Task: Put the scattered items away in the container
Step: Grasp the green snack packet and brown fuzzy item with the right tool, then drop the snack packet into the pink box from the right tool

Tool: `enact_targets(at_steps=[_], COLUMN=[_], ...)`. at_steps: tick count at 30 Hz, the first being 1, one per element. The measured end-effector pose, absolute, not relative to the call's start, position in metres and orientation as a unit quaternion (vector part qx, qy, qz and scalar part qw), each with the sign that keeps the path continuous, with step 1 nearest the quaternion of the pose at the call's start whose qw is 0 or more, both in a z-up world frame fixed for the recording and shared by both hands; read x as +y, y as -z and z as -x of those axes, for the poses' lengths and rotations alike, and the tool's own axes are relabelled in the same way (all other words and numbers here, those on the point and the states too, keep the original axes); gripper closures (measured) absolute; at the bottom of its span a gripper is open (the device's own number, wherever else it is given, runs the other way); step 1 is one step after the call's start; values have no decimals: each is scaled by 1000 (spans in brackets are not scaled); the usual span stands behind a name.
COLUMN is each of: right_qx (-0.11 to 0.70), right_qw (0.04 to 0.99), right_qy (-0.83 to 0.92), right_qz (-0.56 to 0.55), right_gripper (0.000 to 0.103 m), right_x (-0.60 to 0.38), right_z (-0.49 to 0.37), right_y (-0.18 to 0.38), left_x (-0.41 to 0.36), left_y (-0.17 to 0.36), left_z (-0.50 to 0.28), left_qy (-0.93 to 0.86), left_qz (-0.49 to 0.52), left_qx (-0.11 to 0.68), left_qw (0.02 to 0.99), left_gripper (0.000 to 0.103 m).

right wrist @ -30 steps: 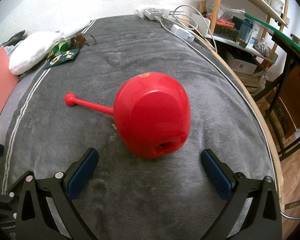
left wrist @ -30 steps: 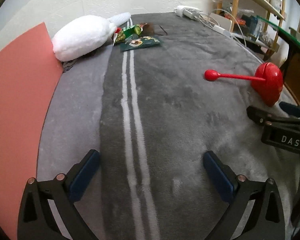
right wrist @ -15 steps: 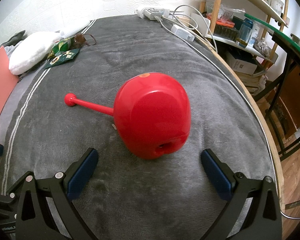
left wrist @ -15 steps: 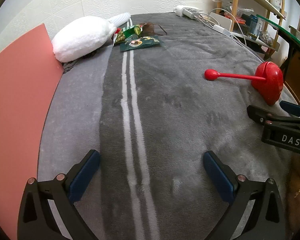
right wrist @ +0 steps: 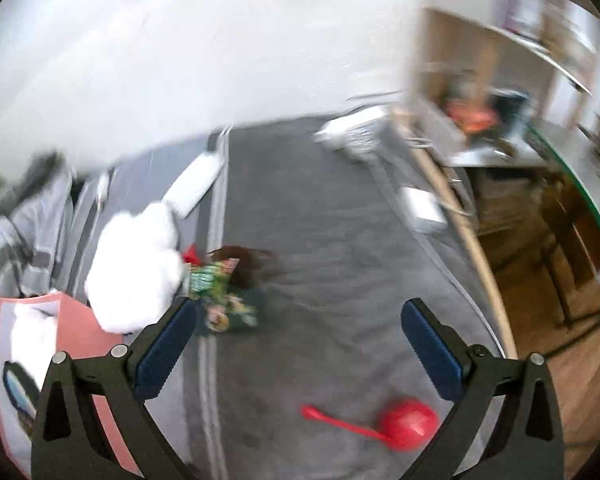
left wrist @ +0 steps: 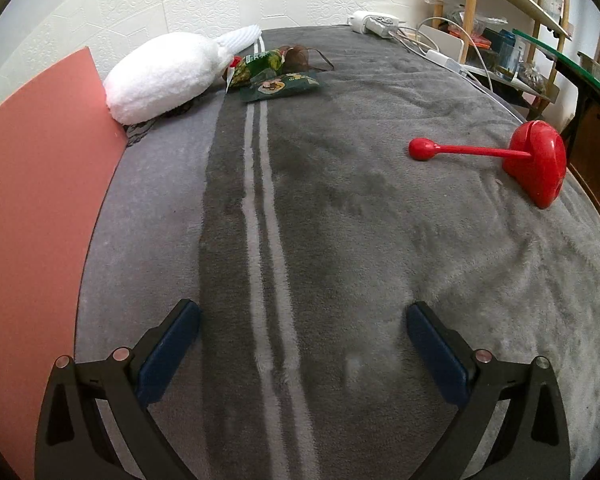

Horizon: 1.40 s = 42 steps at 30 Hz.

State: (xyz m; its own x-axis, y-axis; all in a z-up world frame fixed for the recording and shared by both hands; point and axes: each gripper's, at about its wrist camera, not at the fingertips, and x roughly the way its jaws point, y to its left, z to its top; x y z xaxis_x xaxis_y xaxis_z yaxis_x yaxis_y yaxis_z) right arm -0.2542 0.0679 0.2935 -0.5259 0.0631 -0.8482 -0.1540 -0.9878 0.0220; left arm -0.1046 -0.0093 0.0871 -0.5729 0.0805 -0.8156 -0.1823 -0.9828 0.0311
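Note:
A red ladle point(left wrist: 534, 162) with a long handle lies on the grey blanket point(left wrist: 340, 220) at the right; it shows small and blurred as the red ladle point(right wrist: 406, 424) in the right wrist view. Green snack packets point(left wrist: 278, 74) and a white plush toy point(left wrist: 160, 76) lie at the far end, beside the pink container point(left wrist: 32, 220) on the left. My left gripper point(left wrist: 302, 340) hovers open over the blanket's pale stripes. My right gripper point(right wrist: 300, 344) is open and high above the table, empty. From up there the snack packets point(right wrist: 216, 292), plush toy point(right wrist: 136, 268) and pink container point(right wrist: 76, 328) lie below.
A white power strip point(left wrist: 374, 24) and cables lie at the blanket's far right. Wooden shelves point(left wrist: 500, 12) with clutter and a glass-topped table point(left wrist: 568, 64) stand to the right, past the table edge. A white wall runs behind.
My right gripper has risen sharply from just in front of the red ladle to high above the table; its view is blurred. It has left the left wrist view. The left gripper barely moved.

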Motion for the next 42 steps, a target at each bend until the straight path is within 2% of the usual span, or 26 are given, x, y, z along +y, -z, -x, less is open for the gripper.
enact_targets(at_steps=[7, 8, 10, 11, 12, 16, 19, 22, 26, 28, 31, 32, 33, 34, 35, 37, 42], right_qx=[4, 5, 27, 52, 66, 34, 33, -13, -58, -80, -83, -77, -65, -47, -20, 8, 6], right_qw=[22, 23, 20, 16, 18, 44, 64, 97, 85, 65, -17, -45, -74, -108, -156, -181, -75], right_qy=[-801, -794, -785, -785, -783, -782, -795, -816, -857, -875, -897, -901, -902, -899, -895, -893, -892], right_qz=[599, 607, 619, 616, 618, 621, 602, 569, 505, 474, 433, 425, 420, 422, 418, 412, 447], right_gripper=[18, 25, 28, 46, 58, 69, 70, 70, 69, 69, 66, 51, 31, 3, 0, 0, 0], right_x=[1, 0, 4, 6, 6, -7, -11, -29, -80, -125, -195, -208, -219, -231, -240, -244, -183], right_z=[344, 351, 361, 365, 366, 359, 334, 295, 233, 203, 147, 132, 124, 114, 103, 89, 93], right_y=[-193, -180, -160, -152, -147, -159, -198, -256, -338, -369, -404, -407, -407, -407, -407, -415, -417], left_x=[-9, -9, -9, -9, -9, -9, -9, -8, -9, -8, -9, -9, -8, -9, -9, -9, -9], left_y=[-87, -87, -88, -87, -88, -87, -87, -87, -87, -87, -87, -87, -87, -87, -87, -87, -86], left_z=[103, 103, 103, 103, 103, 102, 102, 103, 102, 102, 103, 103, 102, 102, 102, 102, 102], left_qy=[-884, -884, -884, -884, -884, -885, -885, -885, -885, -885, -885, -885, -885, -885, -885, -885, -886], left_qz=[457, 458, 458, 458, 458, 457, 457, 457, 456, 456, 456, 456, 455, 455, 456, 456, 455], left_qx=[55, 55, 55, 54, 54, 54, 55, 56, 56, 56, 56, 56, 56, 56, 56, 56, 56], left_qw=[74, 74, 74, 74, 75, 75, 74, 74, 75, 75, 75, 75, 75, 75, 75, 75, 75], left_gripper=[0, 0, 0, 0, 0, 0, 0, 0, 0, 0, 0, 0, 0, 0, 0, 0, 0])
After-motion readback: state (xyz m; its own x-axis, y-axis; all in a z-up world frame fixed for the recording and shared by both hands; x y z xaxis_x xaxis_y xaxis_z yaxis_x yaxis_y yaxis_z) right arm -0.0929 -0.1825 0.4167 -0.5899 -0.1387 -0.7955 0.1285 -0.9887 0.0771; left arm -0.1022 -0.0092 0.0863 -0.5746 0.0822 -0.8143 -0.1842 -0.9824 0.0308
